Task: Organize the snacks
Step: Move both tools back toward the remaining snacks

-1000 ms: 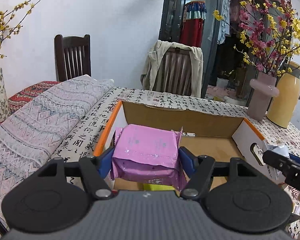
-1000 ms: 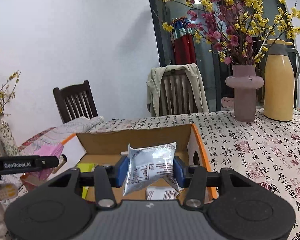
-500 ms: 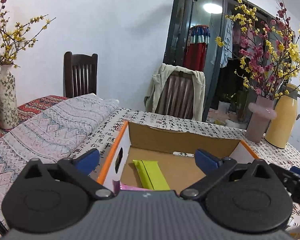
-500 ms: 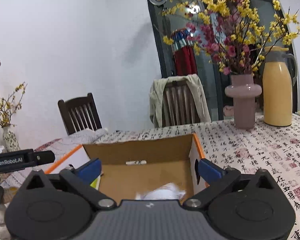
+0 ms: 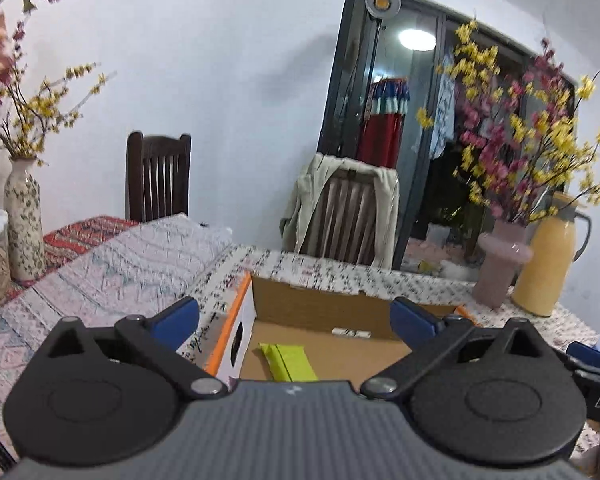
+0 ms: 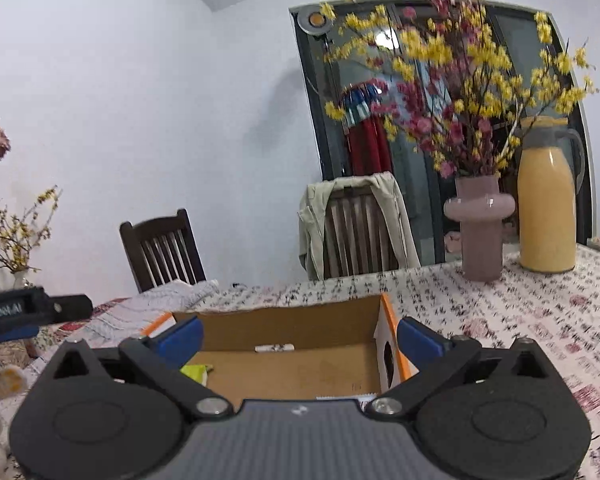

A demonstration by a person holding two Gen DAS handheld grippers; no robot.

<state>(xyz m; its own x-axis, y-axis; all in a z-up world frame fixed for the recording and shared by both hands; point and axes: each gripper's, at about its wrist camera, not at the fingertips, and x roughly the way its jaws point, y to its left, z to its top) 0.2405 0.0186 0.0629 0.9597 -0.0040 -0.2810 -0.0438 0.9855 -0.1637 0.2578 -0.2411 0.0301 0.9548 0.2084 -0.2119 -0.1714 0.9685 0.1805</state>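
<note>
An open cardboard box [image 5: 320,300] with orange-edged flaps sits on the patterned tablecloth; it also shows in the right wrist view [image 6: 300,324]. A lime-green snack packet [image 5: 288,362] lies on its floor, seen too in the right wrist view [image 6: 196,372]. My left gripper [image 5: 296,316] is open and empty above the box's near left side. My right gripper [image 6: 300,336] is open and empty above the box's near right side. A white packet edge [image 6: 340,398] shows just under it.
A pink vase [image 6: 480,224] with flowering branches and a yellow thermos jug [image 6: 546,208] stand at the right rear of the table. Two chairs [image 5: 158,176] stand behind. A folded patterned cloth [image 5: 120,264] lies left of the box, a floral vase [image 5: 22,220] beyond it.
Both grippers opened and let go: the purple packet and the white packet dropped into the box. Both grippers have since risen and tilted upward.
</note>
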